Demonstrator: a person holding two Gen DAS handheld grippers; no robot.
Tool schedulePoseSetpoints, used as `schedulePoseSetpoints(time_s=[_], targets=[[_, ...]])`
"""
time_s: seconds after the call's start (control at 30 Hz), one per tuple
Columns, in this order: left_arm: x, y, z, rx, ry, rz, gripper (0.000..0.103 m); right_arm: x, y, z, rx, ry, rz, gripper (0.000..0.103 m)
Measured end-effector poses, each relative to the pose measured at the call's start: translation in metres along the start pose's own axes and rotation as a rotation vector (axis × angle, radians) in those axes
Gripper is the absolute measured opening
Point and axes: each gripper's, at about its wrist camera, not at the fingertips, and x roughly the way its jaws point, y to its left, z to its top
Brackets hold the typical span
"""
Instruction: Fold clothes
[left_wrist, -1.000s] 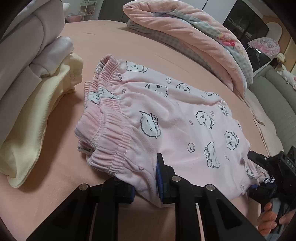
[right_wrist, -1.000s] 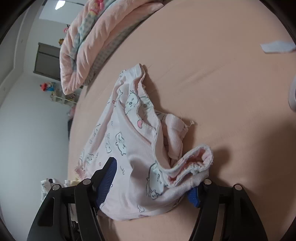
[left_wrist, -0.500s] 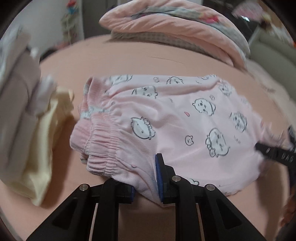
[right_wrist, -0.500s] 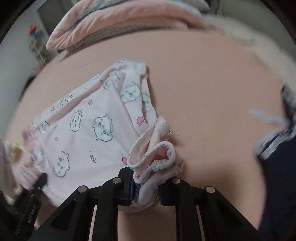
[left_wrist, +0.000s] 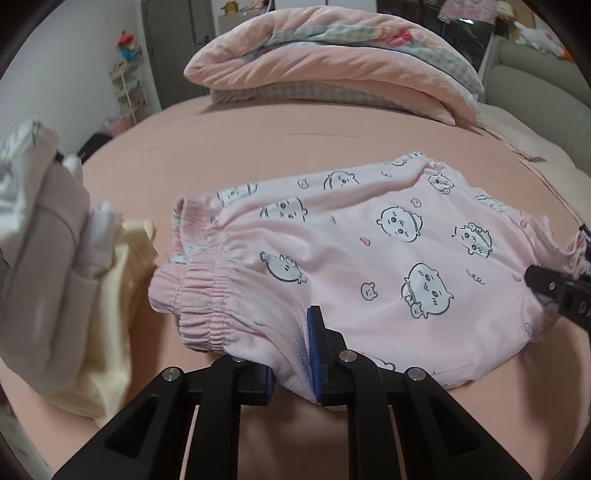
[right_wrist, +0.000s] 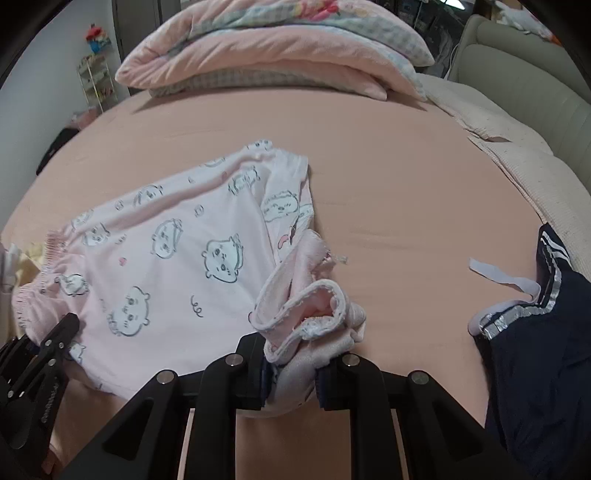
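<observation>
1. Change since a second ago: both wrist views have swung level, so the pink printed pyjama trousers (left_wrist: 388, 266) now stretch across the view from side to side instead of running off slantwise; the right gripper, whose fingers stood wide around the cuff then, now has them drawn in on it.
2. Pink printed pyjama trousers: on the peach bed sheet (left_wrist: 258, 147), already doubled, the two legs stacked. Long axis runs left to right between the two grippers.
3. Left gripper (left_wrist: 291, 369): clenched on the near edge just below the elastic waistband (left_wrist: 207, 295). Waistband end lies ahead and to its left.
4. Right gripper (right_wrist: 291, 373): clenched on the bunched cuff end (right_wrist: 314, 314), the fleecy lining turned outward. The rest of the garment lies ahead and to its left.
5. Governing relation: each gripper holds one end of the long axis, and the cloth between them looks fairly taut. Judged, a further fold would bring one end over the other along that axis; neither hand is nearer the middle.
6. Neighbours: cream garment (left_wrist: 114, 325) and pale folded pile (left_wrist: 40, 236) just left of the waistband; navy striped garment (right_wrist: 546, 350) right of the cuff, apart from it; folded quilt (left_wrist: 332, 62) at the far side.
</observation>
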Motion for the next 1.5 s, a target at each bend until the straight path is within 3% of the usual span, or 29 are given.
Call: schedulePoseSetpoints(time_s=[0.17,0.33,0.47,0.9,1.1,1.33,1.5], targets=[[-0.010,0.006,-0.001,-0.005,0.006,-0.066,0.012,-0.013,-0.003,-0.005,0.006,-0.013,0.008,0.016],[-0.013,0.016,-0.004,0.001,0.018,-0.075,0.011,-0.019,-0.008,-0.015,0.036,0.004,0.037,0.016],[-0.014,0.025,-0.003,-0.004,0.060,-0.127,0.011,-0.024,-0.015,-0.023,0.054,0.014,0.054,0.016],[-0.037,0.023,-0.016,0.071,0.072,-0.232,0.011,-0.049,-0.033,-0.065,0.127,0.057,0.061,0.016],[-0.038,0.035,-0.018,0.000,0.099,-0.283,0.011,-0.054,-0.037,-0.085,0.158,0.083,0.074,0.016],[-0.048,0.060,-0.019,-0.046,0.076,-0.311,0.011,-0.069,-0.029,-0.094,0.147,0.053,0.084,0.016],[-0.051,0.060,-0.022,-0.028,0.081,-0.289,0.010,-0.071,-0.028,-0.097,0.150,0.063,0.105,0.016]])
